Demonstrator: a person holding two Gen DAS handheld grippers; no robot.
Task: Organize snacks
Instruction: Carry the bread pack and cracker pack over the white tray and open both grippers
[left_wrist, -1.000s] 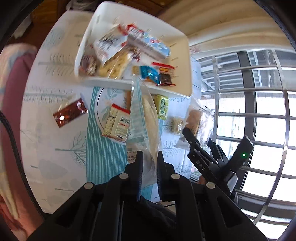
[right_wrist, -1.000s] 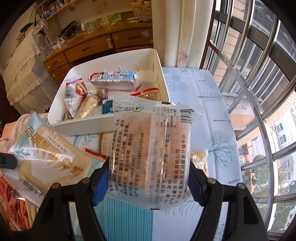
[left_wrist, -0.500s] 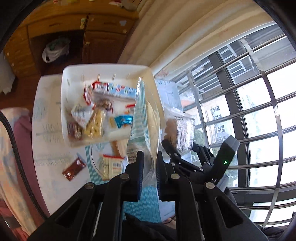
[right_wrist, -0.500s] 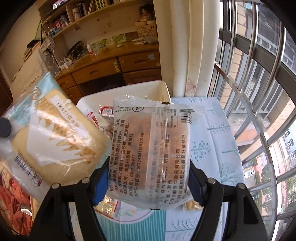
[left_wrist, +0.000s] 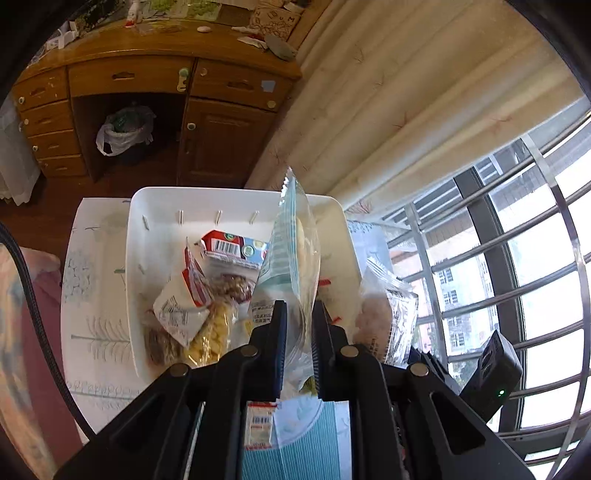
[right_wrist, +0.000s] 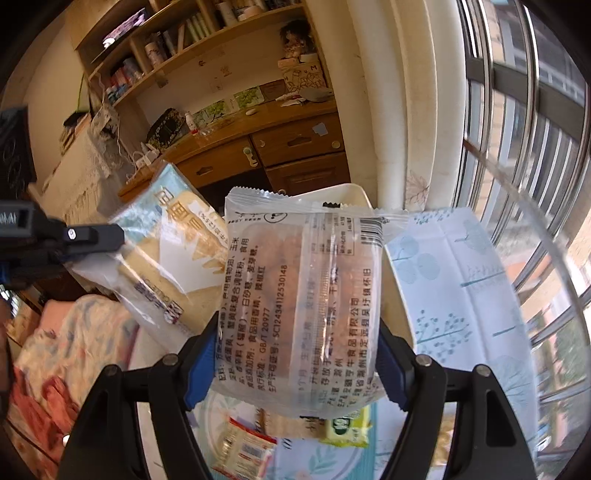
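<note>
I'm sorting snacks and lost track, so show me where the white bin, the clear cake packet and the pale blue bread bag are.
white bin (left_wrist: 236, 197): left wrist view, bare far wall.
clear cake packet (right_wrist: 303, 295): right wrist view, printed middle.
pale blue bread bag (left_wrist: 291, 251): left wrist view, its upright edge.

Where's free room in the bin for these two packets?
Bin: bare floor along the far wall under the slots, and the strip down its left wall. Crowded in the near half, where the snack pile sits. The right side is hidden behind the left gripper's packet.
</note>
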